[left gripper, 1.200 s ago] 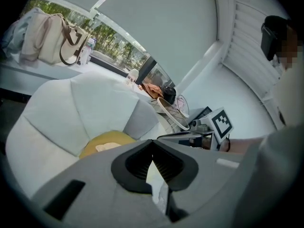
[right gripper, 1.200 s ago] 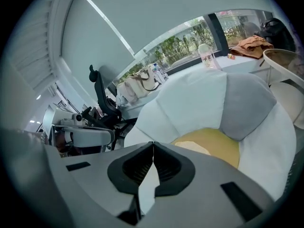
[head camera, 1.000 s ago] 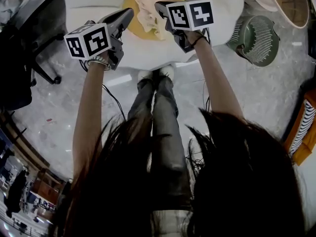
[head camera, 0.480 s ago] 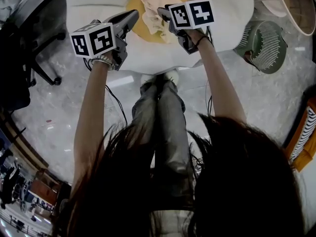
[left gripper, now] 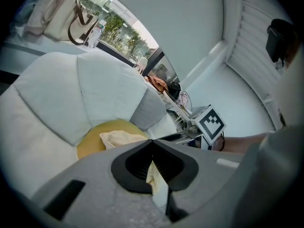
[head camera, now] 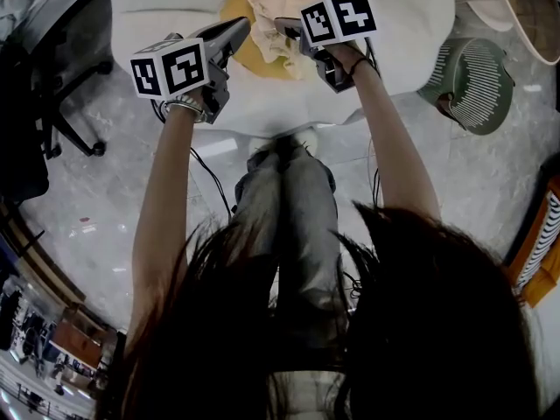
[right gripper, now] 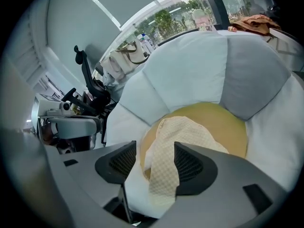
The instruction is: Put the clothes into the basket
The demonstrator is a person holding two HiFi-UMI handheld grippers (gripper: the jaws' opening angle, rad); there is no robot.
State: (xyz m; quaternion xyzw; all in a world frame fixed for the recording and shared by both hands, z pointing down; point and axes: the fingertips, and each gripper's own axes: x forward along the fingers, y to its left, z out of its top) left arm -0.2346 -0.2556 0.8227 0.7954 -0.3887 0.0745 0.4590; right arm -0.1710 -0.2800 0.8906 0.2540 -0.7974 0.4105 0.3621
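At the left of the head view the left gripper [head camera: 241,26] reaches toward the upper middle of the frame. Its jaws are pressed together on a fold of the cream checked cloth [head camera: 273,11], and a strip of it hangs down between the pads in the left gripper view.

The rest of the cloth lies bunched on the yellow centre [head camera: 234,11] of a white petal-shaped cushion seat [head camera: 157,7], at the top middle.

Just right of the cloth is the right gripper [head camera: 282,26]. Its jaws have just been opening and stand wide apart. A hanging length of the cloth runs down between them, lying against one pad and not pinched.

Further right, on the grey floor and well apart from the seat, stands a green slatted basket [head camera: 503,64]. The cloth is not in it, and its contents cannot be made out.
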